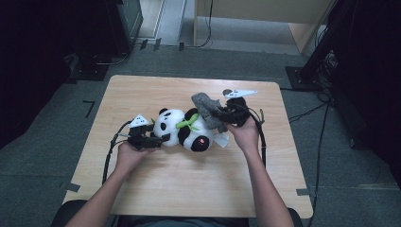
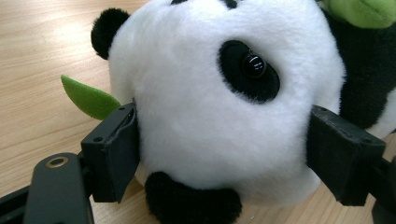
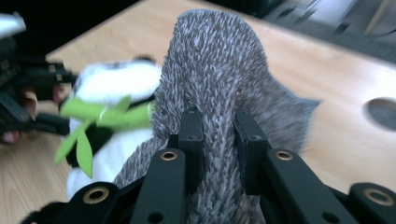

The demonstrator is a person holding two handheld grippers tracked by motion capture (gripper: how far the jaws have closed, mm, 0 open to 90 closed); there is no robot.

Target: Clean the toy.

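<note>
A black-and-white plush panda (image 1: 182, 130) lies on its side in the middle of the wooden table (image 1: 189, 184), with a green leaf (image 1: 187, 123) across its chest. My left gripper (image 1: 158, 139) comes in from the left, and its jaws press on both sides of the panda's white head (image 2: 210, 116). My right gripper (image 1: 220, 113) is above the panda's body, shut on a grey fuzzy cloth (image 1: 205, 106). The cloth (image 3: 215, 60) rises between those jaws and droops over the toy. The left gripper (image 2: 224, 149) has the head filling its gap.
A white tag (image 1: 221, 138) lies beside the panda's lower body. A small round hole (image 3: 380, 112) sits in the tabletop beyond the cloth. Cables trail from both grippers. Dark stands and equipment ring the table on grey carpet.
</note>
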